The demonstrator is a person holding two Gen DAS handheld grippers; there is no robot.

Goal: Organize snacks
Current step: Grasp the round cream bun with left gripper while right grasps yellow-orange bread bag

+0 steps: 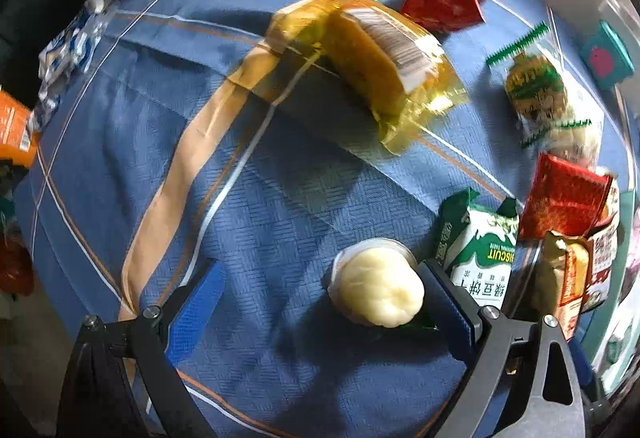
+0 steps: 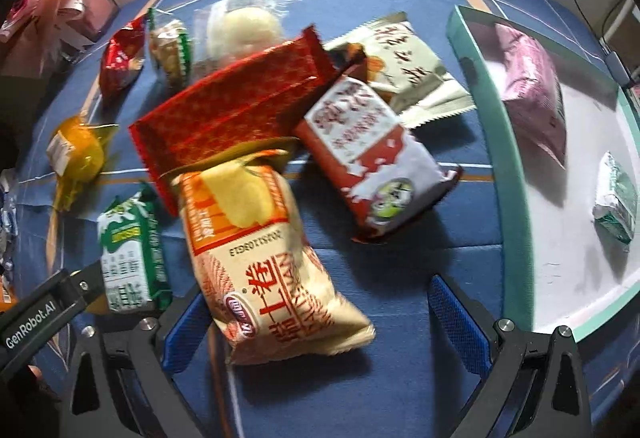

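Snacks litter the blue cloth (image 1: 132,126); right tongs (image 2: 320,322), spread wide, straddle a cream packet (image 2: 264,258) running toward twelve o'clock, left tongs (image 1: 320,302) released beside a pastry (image 1: 378,288).

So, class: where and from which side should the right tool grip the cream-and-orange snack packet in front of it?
Grip the cream-and-orange packet across its puffy near end, coming straight down from above. That end lies free between the open right tool fingers, while its far end is tucked under the red packet.

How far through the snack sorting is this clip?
Early on. Done: two packets lie in the teal-rimmed tray, a pink one and a green-white one. In hand: nothing; both grippers are open. Left: the pile on the blue cloth, including the orange-cream packet.
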